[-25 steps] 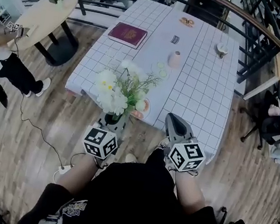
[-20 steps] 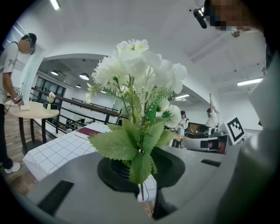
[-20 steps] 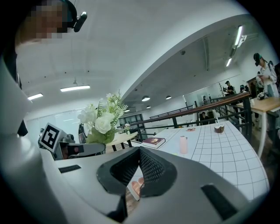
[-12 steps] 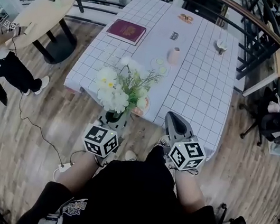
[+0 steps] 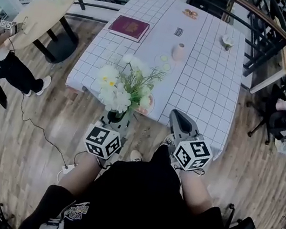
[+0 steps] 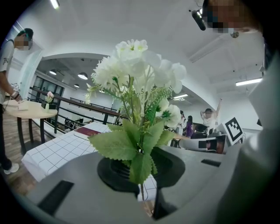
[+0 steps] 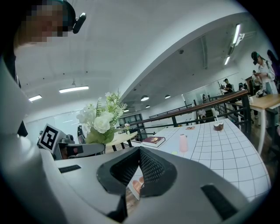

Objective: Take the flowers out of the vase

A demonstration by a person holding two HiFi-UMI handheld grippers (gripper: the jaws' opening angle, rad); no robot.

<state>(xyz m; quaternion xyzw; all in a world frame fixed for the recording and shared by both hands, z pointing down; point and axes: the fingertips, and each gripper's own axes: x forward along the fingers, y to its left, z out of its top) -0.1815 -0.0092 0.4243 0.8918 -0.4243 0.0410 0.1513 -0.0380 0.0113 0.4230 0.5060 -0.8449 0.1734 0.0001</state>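
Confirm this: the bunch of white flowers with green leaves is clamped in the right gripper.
Wrong gripper. The bunch of white flowers with green leaves is clamped in the left gripper, as the left gripper view shows.

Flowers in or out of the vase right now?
Out. The left gripper holds the flowers by their stems in front of the table; the pink vase stands on it, flowerless.

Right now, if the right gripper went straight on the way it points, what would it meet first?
Most likely the near edge of the table, just ahead of the right gripper; depth is unclear.
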